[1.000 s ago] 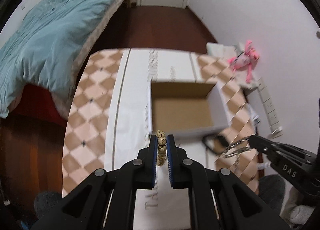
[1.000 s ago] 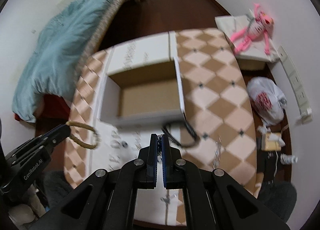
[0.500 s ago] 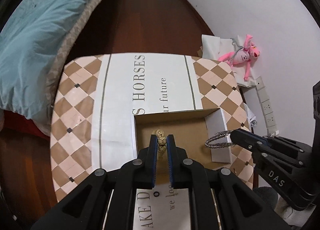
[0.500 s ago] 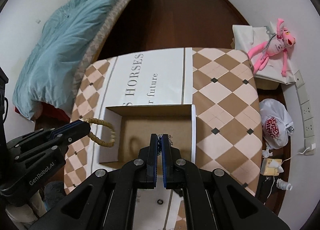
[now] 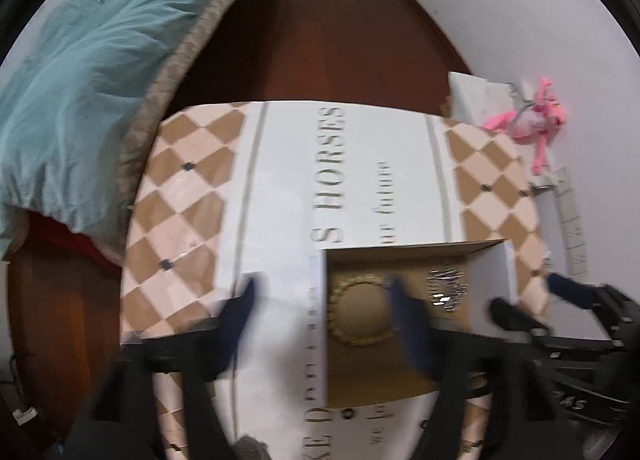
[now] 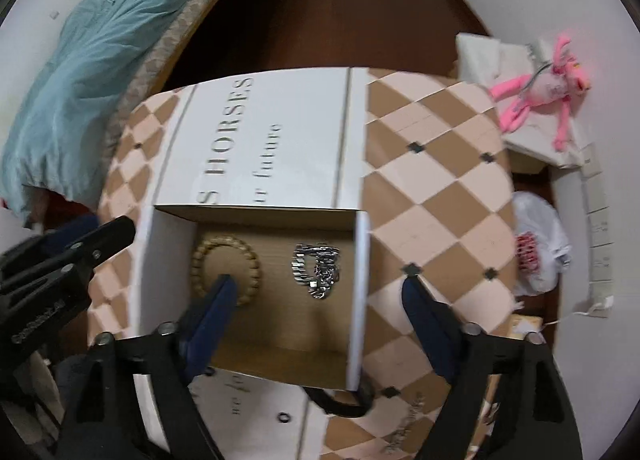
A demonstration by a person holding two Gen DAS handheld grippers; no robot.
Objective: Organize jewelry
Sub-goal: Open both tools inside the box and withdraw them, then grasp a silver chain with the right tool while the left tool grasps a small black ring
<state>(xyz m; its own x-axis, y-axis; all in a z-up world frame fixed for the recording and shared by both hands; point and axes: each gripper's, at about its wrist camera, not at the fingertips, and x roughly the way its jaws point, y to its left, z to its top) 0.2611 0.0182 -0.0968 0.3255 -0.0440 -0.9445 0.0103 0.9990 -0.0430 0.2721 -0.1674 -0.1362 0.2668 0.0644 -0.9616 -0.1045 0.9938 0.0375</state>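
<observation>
An open cardboard box (image 6: 362, 260) with white outer walls stands on the table. A tan beaded bracelet (image 6: 226, 264) lies on its floor at the left, and a silver chain bracelet (image 6: 318, 270) lies in a heap at the right. Both also show in the left wrist view: the beaded bracelet (image 5: 362, 310) and the silver chain (image 5: 446, 288). My left gripper (image 5: 324, 300) is open and empty above the box's left wall. My right gripper (image 6: 320, 292) is open and empty above the box.
The table wears a white and brown checked cloth (image 6: 432, 188) with printed letters. A black band (image 6: 340, 404) and a small ring (image 6: 283, 417) lie on it by the box's near wall. A bed with a teal quilt (image 5: 80, 72) stands left; a pink toy (image 6: 536, 88) right.
Both grippers have opened. The beaded bracelet has dropped from the left gripper and the silver chain from the right one, and both now lie on the box floor.
</observation>
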